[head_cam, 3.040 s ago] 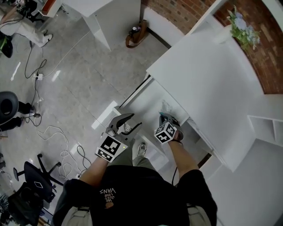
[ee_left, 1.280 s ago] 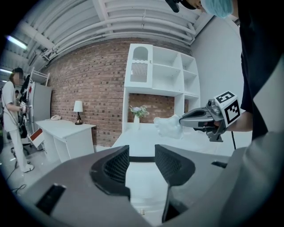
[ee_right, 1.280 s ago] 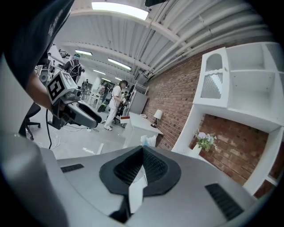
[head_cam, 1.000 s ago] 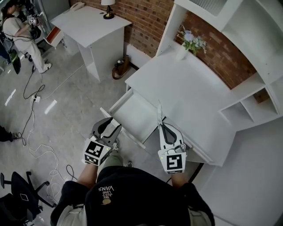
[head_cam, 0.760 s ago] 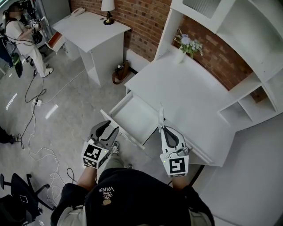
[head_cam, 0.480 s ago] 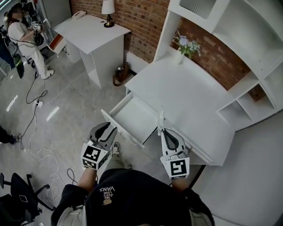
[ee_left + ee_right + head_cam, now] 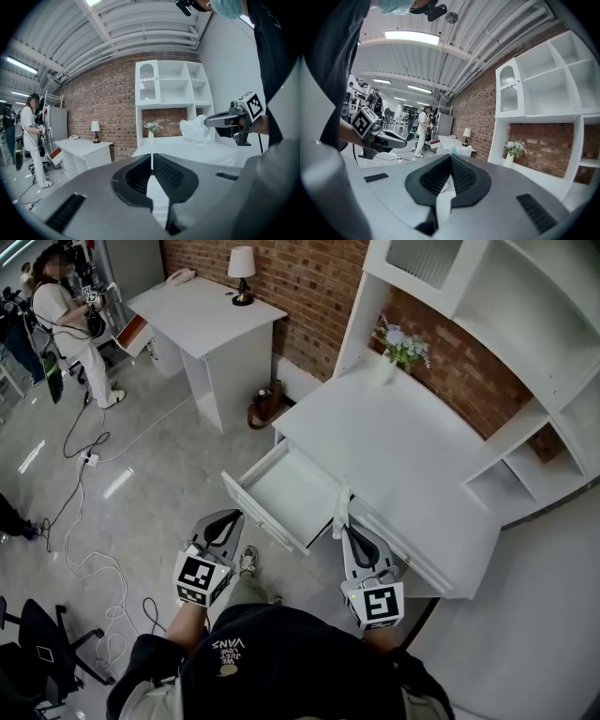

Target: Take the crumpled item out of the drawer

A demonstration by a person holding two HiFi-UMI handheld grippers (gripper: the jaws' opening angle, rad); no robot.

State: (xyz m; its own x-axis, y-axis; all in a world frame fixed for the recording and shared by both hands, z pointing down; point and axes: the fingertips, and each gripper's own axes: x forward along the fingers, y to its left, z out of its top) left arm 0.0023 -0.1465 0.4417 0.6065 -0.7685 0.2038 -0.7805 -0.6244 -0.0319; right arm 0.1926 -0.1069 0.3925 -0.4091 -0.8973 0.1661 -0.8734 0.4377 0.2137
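The white drawer (image 7: 286, 491) of the white desk (image 7: 403, 451) stands pulled out, its inside bare. My right gripper (image 7: 347, 527) hovers over the drawer's right end, shut on the crumpled white item (image 7: 341, 505), which sticks out past the tips. The left gripper view shows that item (image 7: 195, 130) as a white wad at the right gripper's (image 7: 212, 121) tip. In the right gripper view it (image 7: 443, 200) fills the slit between the jaws. My left gripper (image 7: 223, 518) hangs in front of the drawer; its jaws are closing, almost together, with nothing between them.
A second white desk (image 7: 202, 310) with a lamp (image 7: 242, 261) stands at the back left, with a person (image 7: 64, 310) beside it. Cables (image 7: 80, 549) trail over the grey floor and an office chair (image 7: 42, 652) stands at the lower left. A flower vase (image 7: 398, 343) and shelves (image 7: 553, 427) top the desk.
The right gripper has come up out of the drawer with the crumpled item. The left gripper's jaws have gone from wide apart to nearly together. The head view has tilted up.
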